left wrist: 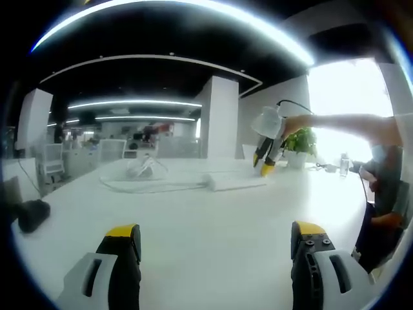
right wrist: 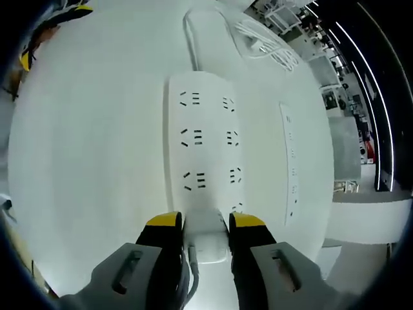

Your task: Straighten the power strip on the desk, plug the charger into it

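Observation:
In the right gripper view, a white power strip with several sockets lies flat on the white desk. Its cord runs off in loose loops at the far end. My right gripper is shut on a white charger and holds it at the strip's near end; the charger's thin cable trails back between the jaws. In the left gripper view, my left gripper is open and holds nothing, low over the desk. Far across the desk, the right gripper stands over the power strip.
A narrow white bar with a row of sockets lies beside the strip. A black object sits at the desk's left edge. A person stands at the right, near a potted plant and a bottle. Looped cord lies mid-desk.

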`<action>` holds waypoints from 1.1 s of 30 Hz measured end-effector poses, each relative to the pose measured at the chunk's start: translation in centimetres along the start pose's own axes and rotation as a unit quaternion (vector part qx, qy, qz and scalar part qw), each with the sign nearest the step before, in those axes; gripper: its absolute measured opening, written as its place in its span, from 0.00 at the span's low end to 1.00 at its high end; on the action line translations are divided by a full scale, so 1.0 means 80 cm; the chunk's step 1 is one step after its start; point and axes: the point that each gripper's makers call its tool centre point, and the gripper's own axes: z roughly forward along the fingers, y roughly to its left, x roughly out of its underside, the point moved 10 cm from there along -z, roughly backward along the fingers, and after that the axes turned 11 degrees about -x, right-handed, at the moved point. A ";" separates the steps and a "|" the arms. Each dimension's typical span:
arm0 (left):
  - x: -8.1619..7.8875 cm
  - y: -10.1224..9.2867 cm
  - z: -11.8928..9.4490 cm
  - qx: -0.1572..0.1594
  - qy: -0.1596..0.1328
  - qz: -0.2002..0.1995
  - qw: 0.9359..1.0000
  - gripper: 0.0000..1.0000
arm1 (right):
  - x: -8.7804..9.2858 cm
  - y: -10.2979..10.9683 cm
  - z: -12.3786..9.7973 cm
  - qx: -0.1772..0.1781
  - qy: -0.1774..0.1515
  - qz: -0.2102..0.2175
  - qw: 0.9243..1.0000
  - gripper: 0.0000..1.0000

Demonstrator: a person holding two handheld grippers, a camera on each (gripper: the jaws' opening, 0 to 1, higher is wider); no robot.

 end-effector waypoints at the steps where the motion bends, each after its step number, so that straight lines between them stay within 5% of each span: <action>1: 0.000 0.000 0.000 0.000 -0.001 0.000 1.000 0.99 | -0.001 0.000 -0.002 0.002 -0.002 -0.001 1.000 0.36; 15: -0.001 0.001 -0.009 -0.001 -0.004 -0.001 1.000 0.99 | 0.010 0.012 -0.010 -0.010 0.005 -0.007 1.000 0.68; 22: 0.000 0.000 -0.011 0.000 -0.004 -0.001 1.000 0.99 | 0.013 0.019 -0.015 -0.021 -0.018 -0.020 0.999 0.81; 26: 0.000 -0.001 -0.011 0.000 -0.004 -0.001 1.000 0.99 | 0.013 0.024 -0.018 -0.045 -0.036 -0.021 0.998 0.96; 33: 0.001 0.002 -0.013 -0.003 -0.003 -0.001 1.000 0.99 | 0.017 0.025 -0.018 -0.059 -0.042 -0.019 0.997 0.95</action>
